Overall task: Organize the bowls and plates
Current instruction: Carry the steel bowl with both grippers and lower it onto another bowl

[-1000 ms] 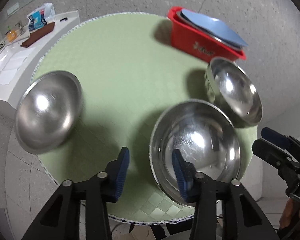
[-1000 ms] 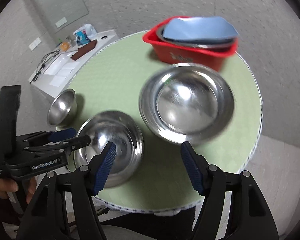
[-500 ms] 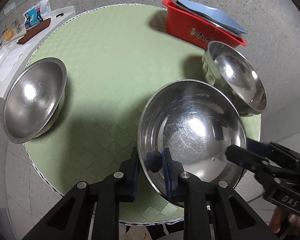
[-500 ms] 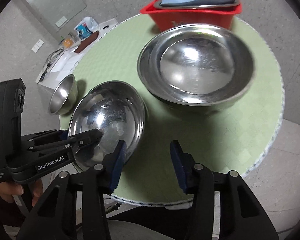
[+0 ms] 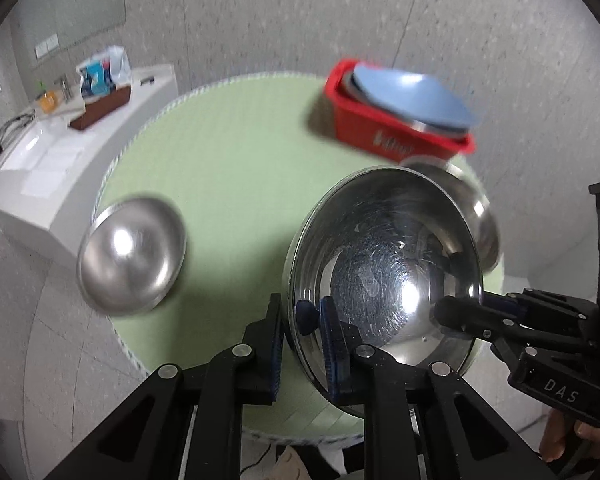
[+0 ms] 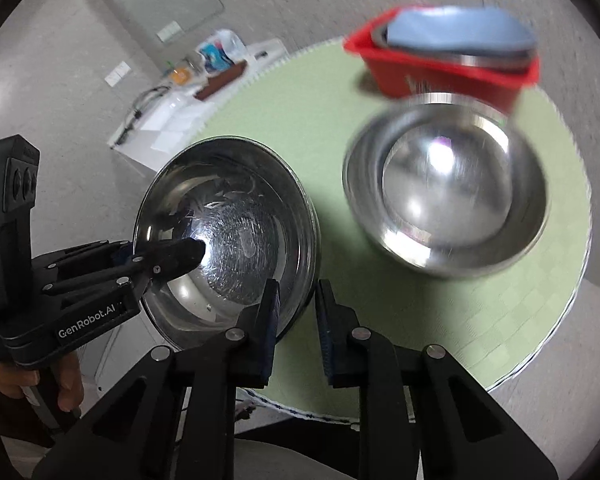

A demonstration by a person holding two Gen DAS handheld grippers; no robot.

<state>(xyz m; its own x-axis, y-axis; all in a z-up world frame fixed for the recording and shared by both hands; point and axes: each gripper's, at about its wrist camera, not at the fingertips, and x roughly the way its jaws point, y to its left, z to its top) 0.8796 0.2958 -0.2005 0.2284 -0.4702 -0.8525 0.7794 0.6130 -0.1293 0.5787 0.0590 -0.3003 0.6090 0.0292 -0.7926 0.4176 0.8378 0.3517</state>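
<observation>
We're pinching the rim of a shiny scratched steel bowl with both tongs, left tongs and right tongs each nearly closed on it. It's hanging tilted above the round green desk.

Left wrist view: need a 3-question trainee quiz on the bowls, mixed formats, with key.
1. True or false: the left gripper has its jaws shut on the rim of the held bowl.
2. What lies on top in the red bin? A) a blue plate B) a glass cup C) a wooden spoon
3. How many steel bowls are outside the bin?

Key: 1 true. 2 A, the blue plate. 3 three: the held bowl, the small bowl and the big bowl.
</observation>
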